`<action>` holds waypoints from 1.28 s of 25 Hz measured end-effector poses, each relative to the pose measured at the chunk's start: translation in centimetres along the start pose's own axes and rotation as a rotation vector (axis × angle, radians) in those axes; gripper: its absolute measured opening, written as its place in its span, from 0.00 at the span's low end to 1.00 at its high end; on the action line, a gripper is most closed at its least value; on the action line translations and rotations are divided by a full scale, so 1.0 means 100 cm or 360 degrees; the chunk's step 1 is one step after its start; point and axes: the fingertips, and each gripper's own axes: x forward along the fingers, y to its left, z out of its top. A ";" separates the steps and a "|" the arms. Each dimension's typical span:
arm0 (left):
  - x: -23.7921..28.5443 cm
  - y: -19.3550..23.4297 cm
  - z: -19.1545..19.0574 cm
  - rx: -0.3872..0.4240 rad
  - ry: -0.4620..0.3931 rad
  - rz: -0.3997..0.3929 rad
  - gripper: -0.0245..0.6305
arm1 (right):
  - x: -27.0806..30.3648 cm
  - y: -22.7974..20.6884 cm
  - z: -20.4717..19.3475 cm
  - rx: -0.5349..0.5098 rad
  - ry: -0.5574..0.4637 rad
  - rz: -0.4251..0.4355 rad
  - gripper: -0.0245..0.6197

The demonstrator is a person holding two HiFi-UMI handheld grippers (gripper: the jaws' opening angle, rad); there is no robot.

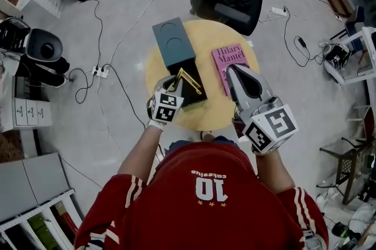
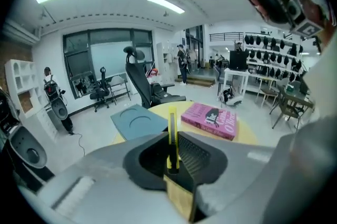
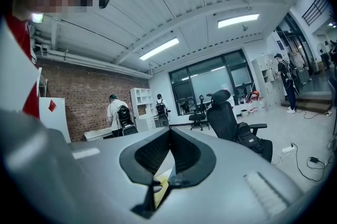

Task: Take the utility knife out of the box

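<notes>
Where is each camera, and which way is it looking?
Head view: on the person's head, looking steeply down at the table, box and book; the red shirt, left claw and right claw show.
Left gripper view: on the left claw, looking across the table into the room; its jaws, closed on the knife, show.
Right gripper view: on the right claw, looking about level at a chair; its shut jaws and a red sleeve show.
Shared: head and left gripper views both show book and knife.

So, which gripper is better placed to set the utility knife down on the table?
Left. The left gripper is shut on the utility knife, above the table; the right gripper is shut on nothing, pointing out across the room.
</notes>
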 end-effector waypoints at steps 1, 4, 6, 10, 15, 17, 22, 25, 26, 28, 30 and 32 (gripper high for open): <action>-0.012 0.002 0.010 0.0001 -0.0065 -0.0002 0.13 | 0.000 0.004 0.001 -0.0007 -0.0004 0.0006 0.02; -0.050 0.006 0.041 0.0011 -0.0265 -0.0008 0.13 | 0.000 0.015 0.005 -0.0028 -0.0015 0.0022 0.02; -0.076 0.010 0.058 0.0016 -0.0401 0.0000 0.13 | -0.001 0.023 0.008 -0.0043 -0.0023 0.0035 0.02; -0.128 0.012 0.091 0.0006 -0.0625 -0.0036 0.13 | -0.001 0.036 0.010 -0.0064 -0.0040 0.0060 0.02; -0.192 0.013 0.123 0.0009 -0.0836 -0.0027 0.13 | 0.000 0.049 0.012 -0.0079 -0.0050 0.0086 0.02; -0.215 0.017 0.135 0.0012 -0.0899 0.0000 0.13 | 0.001 0.053 0.013 -0.0087 -0.0054 0.0093 0.02; -0.255 0.027 0.161 0.0033 -0.0958 0.0073 0.13 | 0.004 0.057 0.015 -0.0103 -0.0052 0.0104 0.02; -0.273 0.029 0.173 -0.0001 -0.1024 0.0080 0.13 | 0.007 0.061 0.014 -0.0116 -0.0048 0.0111 0.02; -0.277 0.029 0.176 -0.0008 -0.1042 0.0080 0.13 | 0.008 0.063 0.013 -0.0122 -0.0045 0.0113 0.02; -0.284 0.028 0.180 -0.0003 -0.1062 0.0084 0.13 | 0.010 0.064 0.011 -0.0138 -0.0030 0.0121 0.02; -0.286 0.026 0.180 0.0001 -0.1067 0.0084 0.13 | 0.014 0.065 0.005 -0.0161 0.0000 0.0142 0.02; -0.286 0.026 0.180 -0.0011 -0.1067 0.0081 0.13 | 0.017 0.066 -0.002 -0.0195 0.0042 0.0164 0.02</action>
